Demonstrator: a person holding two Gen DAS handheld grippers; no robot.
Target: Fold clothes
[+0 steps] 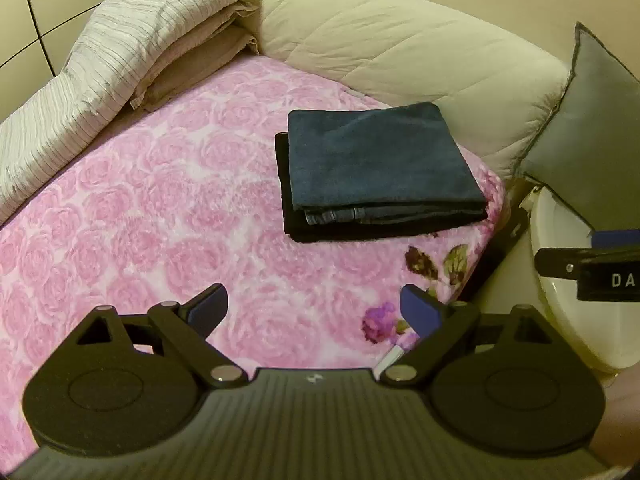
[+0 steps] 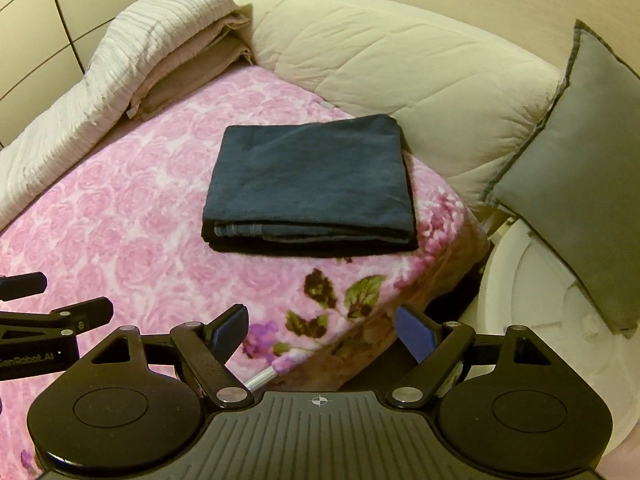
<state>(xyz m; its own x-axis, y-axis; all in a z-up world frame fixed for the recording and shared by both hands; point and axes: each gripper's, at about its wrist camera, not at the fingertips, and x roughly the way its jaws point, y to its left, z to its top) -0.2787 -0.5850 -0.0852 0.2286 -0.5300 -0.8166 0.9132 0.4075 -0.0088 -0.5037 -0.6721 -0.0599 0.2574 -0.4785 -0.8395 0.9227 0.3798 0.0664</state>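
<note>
Jeans (image 2: 310, 184), folded, sit on a black garment mid-frame on the pink rose blanket (image 1: 140, 216). Cream duvet (image 2: 400, 80) behind, grey cushion (image 2: 576, 184) right. Left gripper (image 1: 314, 312) and right gripper (image 2: 320, 330) hover released, jaws apart.

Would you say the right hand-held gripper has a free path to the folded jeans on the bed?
Probably yes: the right hand-held gripper is open, and only bare pink blanket lies before the folded jeans.
</note>
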